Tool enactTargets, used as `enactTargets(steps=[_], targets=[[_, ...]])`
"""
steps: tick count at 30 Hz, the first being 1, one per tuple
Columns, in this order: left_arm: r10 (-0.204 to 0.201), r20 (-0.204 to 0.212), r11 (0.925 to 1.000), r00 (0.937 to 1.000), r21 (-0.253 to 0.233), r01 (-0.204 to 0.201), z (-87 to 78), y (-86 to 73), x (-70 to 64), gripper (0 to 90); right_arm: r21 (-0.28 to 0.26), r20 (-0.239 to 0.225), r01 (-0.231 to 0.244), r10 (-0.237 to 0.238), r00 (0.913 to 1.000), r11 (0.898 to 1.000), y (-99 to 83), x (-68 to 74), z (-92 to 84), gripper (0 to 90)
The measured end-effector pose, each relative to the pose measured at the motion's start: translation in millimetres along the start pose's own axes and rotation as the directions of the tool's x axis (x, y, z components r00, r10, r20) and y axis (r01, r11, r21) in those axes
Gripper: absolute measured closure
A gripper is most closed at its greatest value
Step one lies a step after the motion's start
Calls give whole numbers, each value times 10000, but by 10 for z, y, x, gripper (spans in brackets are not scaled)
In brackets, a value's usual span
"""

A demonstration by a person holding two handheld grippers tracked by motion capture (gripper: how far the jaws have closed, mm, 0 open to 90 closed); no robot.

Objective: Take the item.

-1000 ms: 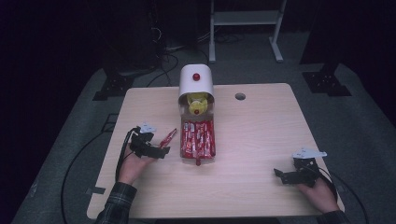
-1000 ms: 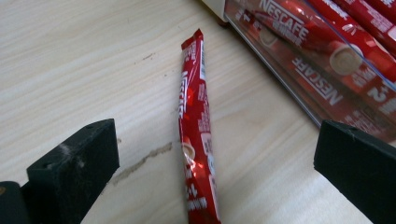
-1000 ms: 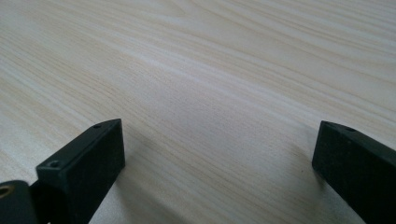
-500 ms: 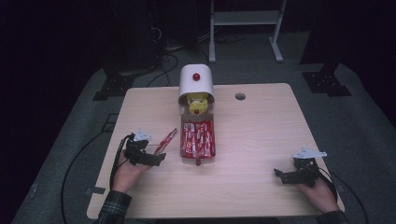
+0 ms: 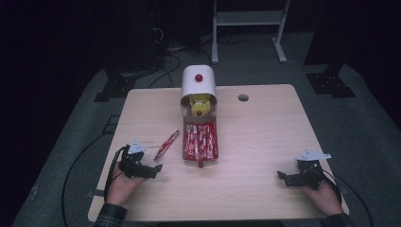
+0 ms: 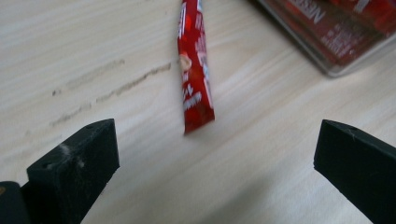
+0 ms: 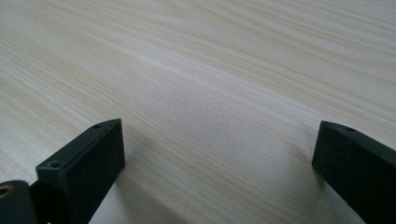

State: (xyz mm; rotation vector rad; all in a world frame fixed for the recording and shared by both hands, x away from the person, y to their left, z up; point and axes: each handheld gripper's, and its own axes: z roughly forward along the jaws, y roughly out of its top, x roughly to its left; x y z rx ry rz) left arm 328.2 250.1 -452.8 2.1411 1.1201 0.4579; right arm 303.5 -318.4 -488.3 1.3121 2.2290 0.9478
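Sachet lies flat on table, just beyond left tool, jaws wide; right tool wide, empty.

Free room vs. obstacles on the tabletop

L gripper sits near the table's front-left corner, jaws spread wide, w/ bare wood between them and the red sachet lying loose just ahead; open approach to it from front and left. Right beside the sachet, the clear tray of red sachets blocks the centre, and behind it the white dispenser stands tall at the back edge, so no straight path thru the middle. R gripper is near the front-right corner, jaws wide, bare wood ahead; whole right half is free apart from a cable hole at the back.
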Motion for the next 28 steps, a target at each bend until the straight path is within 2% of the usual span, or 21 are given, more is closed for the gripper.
enactTargets(steps=[6, 13, 17, 21, 24, 28], targets=[[39, -36, 9997, 10000, 228, -39, -22, -119, 2, 0, -3, 5, 4, -4, 10000, 10000, 0, 0, 0, 15], [-105, -174, 9987, 9998, 497, 114, -37, -276, 43, 0, -4, -5, -10, 10, 10000, 10000, 0, 1, 0, 15], [69, -335, 9973, 9994, 732, -44, -20, -344, 44, 0, -3, -5, -13, 13, 10000, 10000, 0, 1, 0, 15], [11, -220, 9992, 9998, 401, -2, -32, -401, 50, 0, -2, -4, -13, 13, 10000, 10000, 0, 1, 0, 15], [91, -156, 9998, 9998, -183, -94, -40, -475, 62, 0, -4, -5, -10, 10, 10000, 10000, 0, 1, 0, 15], [52, -187, 9998, 9998, -205, -56, -62, -499, 67, 0, -1, -4, -14, 14, 10000, 10000, 0, 1, 0, 15]])
